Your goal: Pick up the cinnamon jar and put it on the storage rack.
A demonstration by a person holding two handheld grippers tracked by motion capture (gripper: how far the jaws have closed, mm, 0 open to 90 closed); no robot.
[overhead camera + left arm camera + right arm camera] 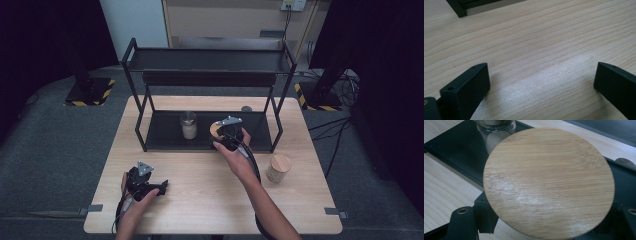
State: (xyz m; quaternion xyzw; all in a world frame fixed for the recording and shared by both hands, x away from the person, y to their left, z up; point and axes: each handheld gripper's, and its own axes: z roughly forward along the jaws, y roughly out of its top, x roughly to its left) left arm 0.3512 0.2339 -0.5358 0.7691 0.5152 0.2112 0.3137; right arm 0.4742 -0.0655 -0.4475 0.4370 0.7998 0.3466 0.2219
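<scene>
Two jars in play: one open glass jar (189, 125) stands on the rack's lower shelf (165, 135), one lidded jar (278, 168) waits on the tabletop (200, 185) off to the right.
Lid: the round bamboo lid (549, 182) is gripped flat in the right claw (229, 134), hovering over the lower shelf just right of the open jar.
Right claw: clenched on the lid's edges, jaws hidden beneath the disc in the right gripper view.
Left claw: the left claw (161, 188) rests low over bare tabletop near the front left, jaws released, nothing between them.
Rack: black two-tier frame, upper shelf (210, 60) overhanging the work.
Risk one: the grip looks to be on the rim alone, so a tilt could let the lid slip out.
Risk two: coming in off-centre could nudge the jar, which nobody is steadying.
Risk three: lifting too high could knock the claw against the shelf above.
</scene>
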